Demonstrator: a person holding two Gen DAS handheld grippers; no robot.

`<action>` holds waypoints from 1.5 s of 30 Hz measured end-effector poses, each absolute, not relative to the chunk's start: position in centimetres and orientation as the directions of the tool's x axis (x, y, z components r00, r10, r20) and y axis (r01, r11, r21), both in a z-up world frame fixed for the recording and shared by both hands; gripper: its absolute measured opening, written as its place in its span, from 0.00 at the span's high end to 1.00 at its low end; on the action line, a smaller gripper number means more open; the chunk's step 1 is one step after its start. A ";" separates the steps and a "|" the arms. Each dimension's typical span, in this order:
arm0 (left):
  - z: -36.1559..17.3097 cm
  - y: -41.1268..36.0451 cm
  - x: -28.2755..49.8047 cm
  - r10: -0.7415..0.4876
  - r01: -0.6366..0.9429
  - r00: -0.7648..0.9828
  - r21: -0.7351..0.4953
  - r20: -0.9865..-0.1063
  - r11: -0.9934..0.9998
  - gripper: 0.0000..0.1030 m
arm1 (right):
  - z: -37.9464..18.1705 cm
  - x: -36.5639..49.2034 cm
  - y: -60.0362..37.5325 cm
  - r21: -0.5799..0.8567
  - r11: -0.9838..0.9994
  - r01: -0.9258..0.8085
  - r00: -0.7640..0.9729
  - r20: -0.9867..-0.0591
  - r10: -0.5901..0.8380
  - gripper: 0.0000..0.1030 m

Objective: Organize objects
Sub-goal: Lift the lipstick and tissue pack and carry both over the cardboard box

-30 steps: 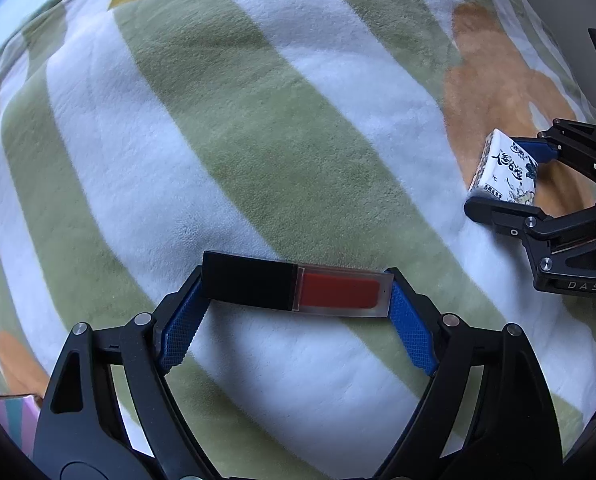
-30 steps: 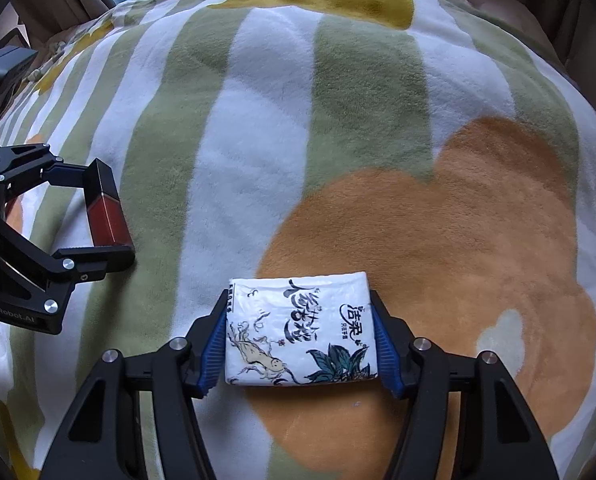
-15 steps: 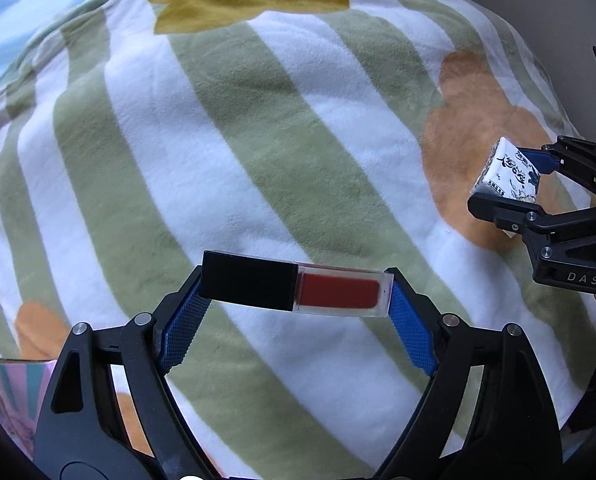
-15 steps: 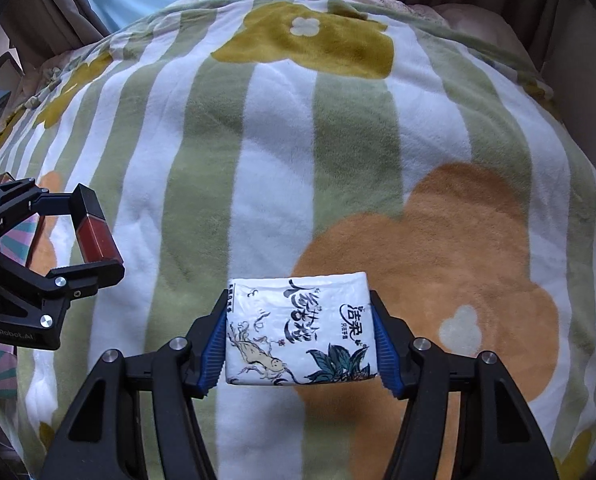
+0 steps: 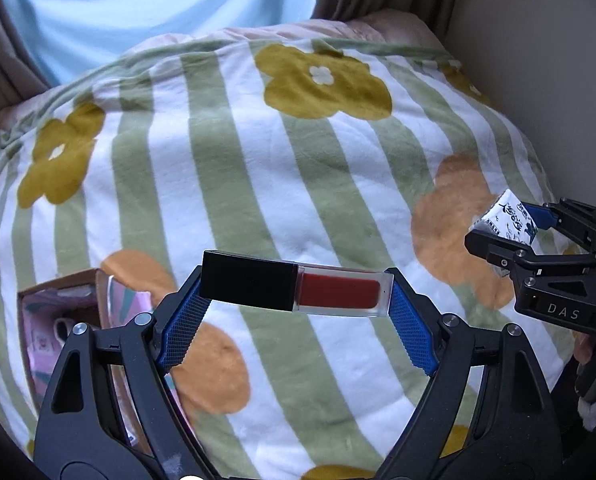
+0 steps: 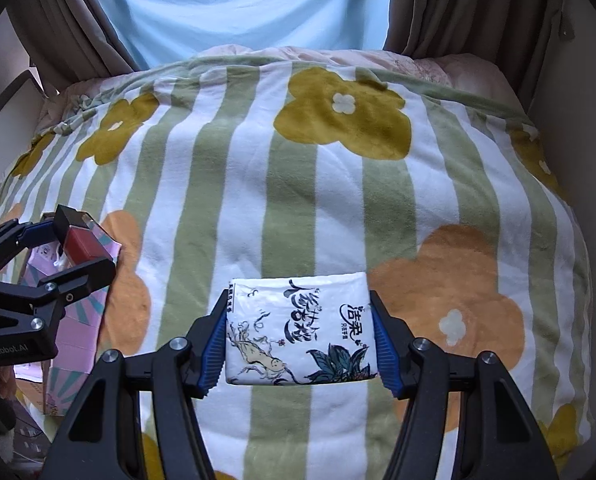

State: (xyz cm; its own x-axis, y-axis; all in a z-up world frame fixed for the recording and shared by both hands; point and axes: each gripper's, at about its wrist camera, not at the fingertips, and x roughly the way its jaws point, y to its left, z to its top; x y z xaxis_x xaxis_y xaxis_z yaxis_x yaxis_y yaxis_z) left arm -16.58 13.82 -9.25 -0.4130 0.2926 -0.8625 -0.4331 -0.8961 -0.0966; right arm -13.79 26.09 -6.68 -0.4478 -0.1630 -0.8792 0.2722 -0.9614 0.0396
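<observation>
A bed carries a fleecy blanket point(image 6: 298, 200) striped green and white, printed with mustard and orange flowers, with pink bedding showing at its far edge. Behind it hang brown curtains point(image 6: 69, 28) either side of a pale blue sheer panel, and plain walls close in on both sides. The left gripper point(image 5: 293, 296) is clamped endwise on a lip gloss tube point(image 5: 298, 288), black cap to the left and red clear body to the right, held level above the blanket. The right gripper point(image 6: 300, 332) is closed on a tissue pack point(image 6: 300, 330) printed with ink drawings and lettering, also lifted clear of the bed. The left wrist view shows an open cardboard box point(image 5: 61, 312) with a pink patterned lining at the lower left, a cup-like shape inside; the right wrist view shows that box only partly, behind the left gripper, but takes in both curtains and a shelf edge at far left.
</observation>
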 end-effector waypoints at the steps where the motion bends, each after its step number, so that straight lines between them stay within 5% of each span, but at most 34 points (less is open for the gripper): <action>1: -8.6 13.1 -16.1 0.289 -0.420 -0.423 -0.096 -0.859 -0.902 0.19 | -6.1 -13.4 25.6 0.045 -0.962 0.271 -0.450 -0.877 -0.167 0.44; 25: -2.7 -1.5 -5.2 0.193 -0.148 -0.502 -0.136 -0.843 -0.980 0.19 | -0.9 -3.7 19.5 0.053 -0.969 0.243 -0.446 -0.881 -0.160 0.44; 45: -2.7 -10.4 -1.2 0.095 0.075 -0.528 -0.158 -0.844 -0.985 0.19 | -0.1 -2.5 9.4 0.038 -0.871 0.489 -0.417 -0.868 -0.271 0.44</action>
State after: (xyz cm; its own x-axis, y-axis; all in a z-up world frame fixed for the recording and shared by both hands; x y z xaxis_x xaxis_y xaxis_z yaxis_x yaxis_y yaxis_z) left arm -1.24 -10.45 -2.72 -0.5280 0.0948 -0.8439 0.0753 -0.9846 -0.1577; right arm -2.53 9.43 -0.13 -0.4165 -0.2712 -0.8677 0.4891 -0.8714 0.0376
